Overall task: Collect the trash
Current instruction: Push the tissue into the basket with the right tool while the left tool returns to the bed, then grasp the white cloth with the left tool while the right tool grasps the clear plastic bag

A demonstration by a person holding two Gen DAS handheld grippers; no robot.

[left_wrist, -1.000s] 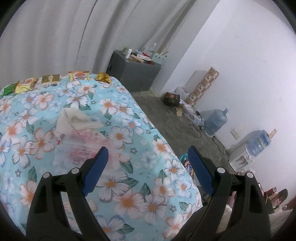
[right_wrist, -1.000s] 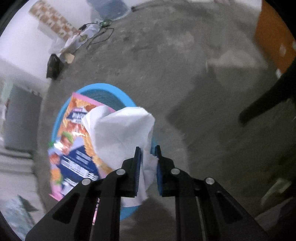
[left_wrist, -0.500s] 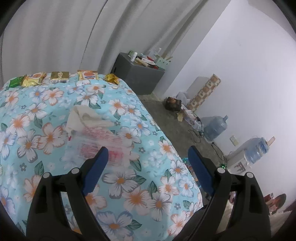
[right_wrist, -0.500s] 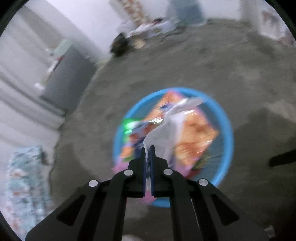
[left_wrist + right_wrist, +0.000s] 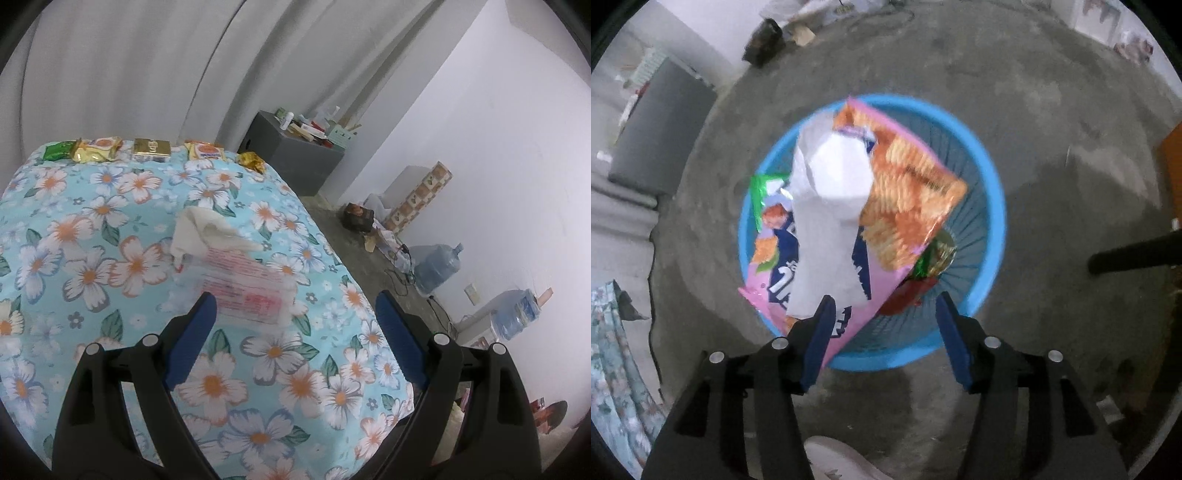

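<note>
Your right gripper had just spread its jaws, freeing the tissue, which lay on the wrappers in the bin. Your left gripper hung wide, empty, near the bag on the bed.

The blue basket is largely hidden beneath the white paper and snack bags.

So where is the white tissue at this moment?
In the right wrist view, the white tissue lies in the blue basket on the floor, on top of the pink snack bag, just ahead of the open right tool.
</note>
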